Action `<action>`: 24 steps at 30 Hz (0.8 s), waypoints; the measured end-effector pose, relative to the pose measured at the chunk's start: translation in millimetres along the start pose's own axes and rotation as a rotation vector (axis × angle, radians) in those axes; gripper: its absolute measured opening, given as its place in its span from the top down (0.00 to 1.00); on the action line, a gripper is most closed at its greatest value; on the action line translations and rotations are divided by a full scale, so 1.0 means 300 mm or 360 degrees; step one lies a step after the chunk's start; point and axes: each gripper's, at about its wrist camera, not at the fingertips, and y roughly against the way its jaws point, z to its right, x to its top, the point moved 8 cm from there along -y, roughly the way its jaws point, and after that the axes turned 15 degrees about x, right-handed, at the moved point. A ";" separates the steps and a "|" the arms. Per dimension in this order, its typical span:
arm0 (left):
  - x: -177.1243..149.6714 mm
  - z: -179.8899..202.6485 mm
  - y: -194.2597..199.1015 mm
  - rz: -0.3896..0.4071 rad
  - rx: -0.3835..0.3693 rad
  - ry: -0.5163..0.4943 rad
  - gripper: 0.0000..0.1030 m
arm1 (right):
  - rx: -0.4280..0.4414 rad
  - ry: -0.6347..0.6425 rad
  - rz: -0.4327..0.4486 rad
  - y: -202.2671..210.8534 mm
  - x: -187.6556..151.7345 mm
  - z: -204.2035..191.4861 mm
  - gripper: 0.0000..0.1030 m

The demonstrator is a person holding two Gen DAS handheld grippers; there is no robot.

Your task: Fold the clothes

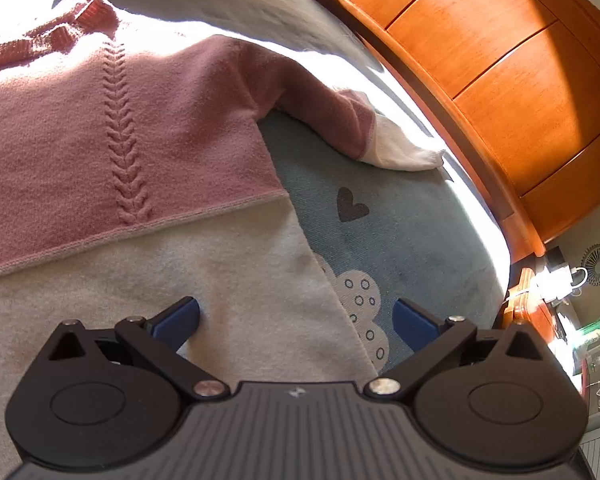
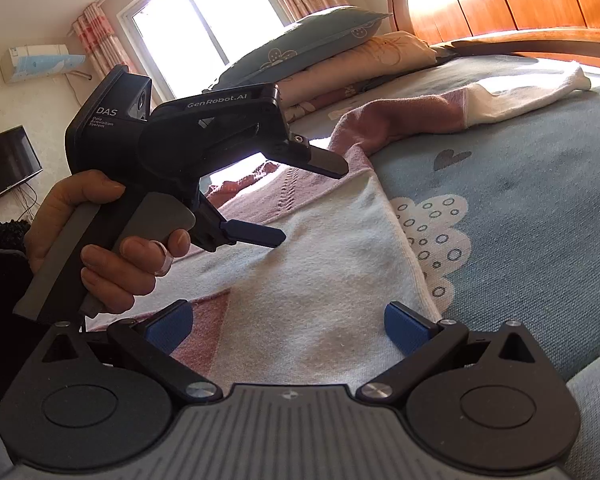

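Lying flat on the bed [image 1: 420, 240], a pink and cream sweater [image 1: 140, 140] spreads across the blue-grey bedspread, which is printed with dark hearts and white clouds. Its body is pink with a raised cable line down the middle, a broad cream band [image 1: 180, 280] at the hem and a ribbed reddish collar [image 1: 60, 28] at the far end in bright sunlight. One sleeve [image 1: 320, 108] stretches out toward the bed's edge by the orange wooden wardrobe [image 1: 500, 60], ending in a white cuff [image 1: 404, 152].

Seen from the left wrist camera, the left hand-held gripper [image 1: 296, 320] hovers over the cream hem band with its blue pads wide apart, released and holding nothing; one pad is above the fabric, the other above the bedspread just past the sweater's side edge.

From the right wrist camera, the right hand-held gripper [image 2: 288, 324] is likewise spread wide and empty, straddling the hem corner of the sweater. The same view shows the left device from the side, a hand [image 2: 100, 240] wrapped round its grey grip, the lower finger touching or nearly touching the cream band. Beyond it, pillows [image 2: 320, 48] are stacked at the head of the bed under a sunlit window [image 2: 204, 12] with patterned curtains; an air conditioner [image 2: 40, 62] hangs on the wall and a dark television [image 2: 4, 164] stands at the left.
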 end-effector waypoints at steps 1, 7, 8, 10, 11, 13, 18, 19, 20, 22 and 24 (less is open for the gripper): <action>0.003 0.015 -0.007 -0.0008 -0.0021 -0.0004 0.01 | -0.0001 0.0002 0.0000 0.000 -0.001 -0.001 0.00; 0.006 0.073 -0.056 -0.0073 -0.0046 -0.0010 0.01 | 0.0007 0.0005 -0.0002 0.004 -0.004 -0.003 0.00; 0.005 0.077 -0.047 -0.0072 -0.0046 -0.0018 0.01 | 0.0008 0.0008 -0.0004 0.004 -0.005 -0.003 0.00; 0.004 0.081 -0.026 -0.0065 -0.0046 -0.0029 0.01 | 0.0010 0.0018 -0.0014 0.004 -0.006 -0.005 0.00; 0.004 0.073 -0.010 -0.0042 -0.0019 -0.0039 0.01 | 0.0016 0.0011 -0.0012 0.005 -0.005 -0.004 0.00; 0.003 0.043 0.035 0.0029 0.0065 -0.0063 0.01 | 0.0032 -0.0014 0.0002 0.007 -0.001 0.001 0.00; -0.038 -0.119 0.179 0.0205 0.0343 -0.0049 0.01 | 0.0086 -0.0113 0.0051 0.010 0.011 0.020 0.00; -0.055 -0.160 0.208 0.0230 0.0415 -0.0043 0.01 | 0.0078 -0.0092 0.0039 0.005 0.010 0.016 0.00; -0.074 -0.201 0.238 0.0255 0.0488 -0.0039 0.01 | 0.0064 -0.0073 0.0032 0.002 0.008 0.013 0.00; -0.116 -0.282 0.303 0.0308 0.0637 -0.0032 0.01 | 0.0029 -0.0038 0.0026 -0.002 0.004 0.006 0.00; -0.159 -0.343 0.372 0.0357 0.0725 -0.0011 0.01 | -0.0007 -0.0003 0.0019 -0.006 0.000 -0.001 0.00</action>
